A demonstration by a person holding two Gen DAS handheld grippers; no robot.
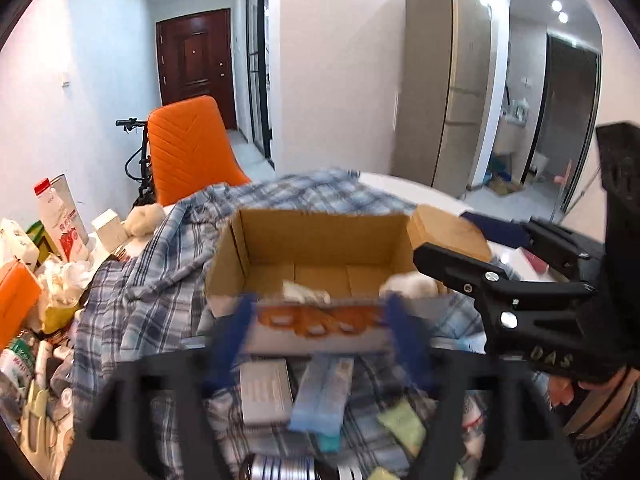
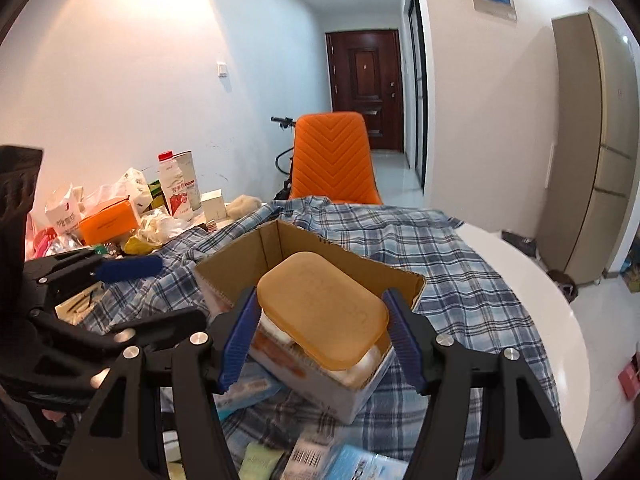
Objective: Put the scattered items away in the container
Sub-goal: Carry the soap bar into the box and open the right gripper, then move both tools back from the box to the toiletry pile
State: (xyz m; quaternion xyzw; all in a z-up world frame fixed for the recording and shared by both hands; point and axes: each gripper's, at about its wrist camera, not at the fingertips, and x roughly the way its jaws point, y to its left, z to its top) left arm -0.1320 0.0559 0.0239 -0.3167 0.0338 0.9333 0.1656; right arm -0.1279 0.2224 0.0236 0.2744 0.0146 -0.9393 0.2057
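One soap bar (image 2: 322, 312) in right tongs (image 2: 322, 338)

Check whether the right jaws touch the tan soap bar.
Touching: the right wrist view shows both blue pads pressed against the tan soap bar over the cardboard box.

White round table (image 2: 552, 320), mostly draped with a blue plaid cloth (image 2: 460, 264). Bare tabletop exposed along the right rim only. On the cloth: open cardboard box (image 1: 320, 240), near centre. In front of the box, on the cloth: grey packet (image 1: 264, 392), light blue packet (image 1: 324, 392), pale green packet (image 1: 404, 420), close together. Left end of the table: clutter pile, including orange box (image 2: 110, 222), red-capped bottle (image 2: 174, 188), white carton (image 2: 214, 204), crumpled white bags (image 2: 160, 228). Fluffy beige item (image 2: 244, 204) at the far edge of the pile, beside the cloth.
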